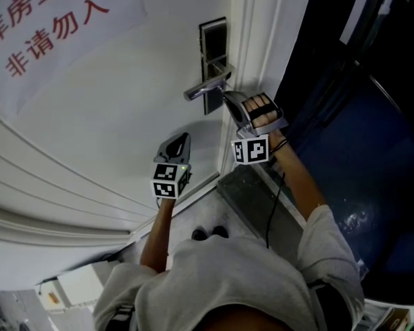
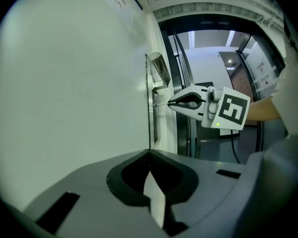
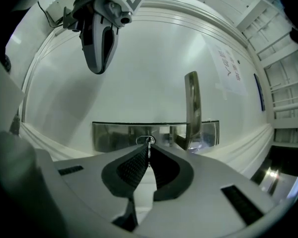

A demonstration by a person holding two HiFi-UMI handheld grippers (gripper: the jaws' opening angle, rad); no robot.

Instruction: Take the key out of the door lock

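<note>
Pinching the key (image 3: 148,142), the fingers (image 3: 131,170) of the right gripper (image 3: 149,155) are closed tight on its small head. The key is thin, shiny metal and sticks out of the lock (image 3: 116,135) on the white door (image 3: 139,83), just beside the handle (image 3: 190,108). It looks light, hard and a bit slippery, so holding the flat head and pulling straight out seems best. The left gripper (image 2: 149,155) waits near the door, with its fingers (image 2: 124,177) closed on nothing.

— What crowds the lock plate (image 1: 213,47)?
— The lever handle (image 1: 207,86) juts from it, and the door frame (image 1: 255,33) stands near its side. Away from the door (image 1: 103,109) face, open room.
</note>
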